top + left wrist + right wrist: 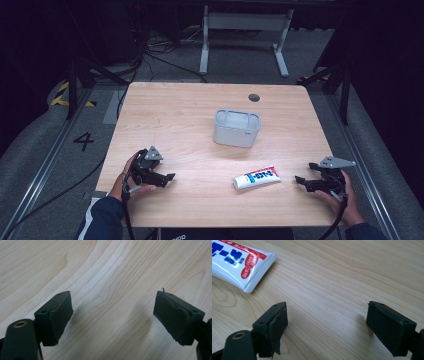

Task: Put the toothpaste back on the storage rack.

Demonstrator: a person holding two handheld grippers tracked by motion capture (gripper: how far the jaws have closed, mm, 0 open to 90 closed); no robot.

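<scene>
A white toothpaste tube (256, 178) with blue and red print lies flat on the wooden table (190, 115), near the front and right of centre. Behind it stands a grey open-topped container (237, 127). My left gripper (167, 177) rests at the front left, held in a hand, its jaws pointing right toward the tube. In the left gripper view my left gripper (113, 315) is open over bare wood. My right gripper (301, 181) sits at the front right and points left at the tube. The right gripper view has my right gripper (327, 322) open, with the tube's crimped end (237, 262) ahead at upper left.
A small dark round grommet (254, 97) is set in the tabletop near its far edge. Beyond the table stand a white frame (245, 35) and black cables on the grey floor. A floor mark "4" (83, 141) lies to the left.
</scene>
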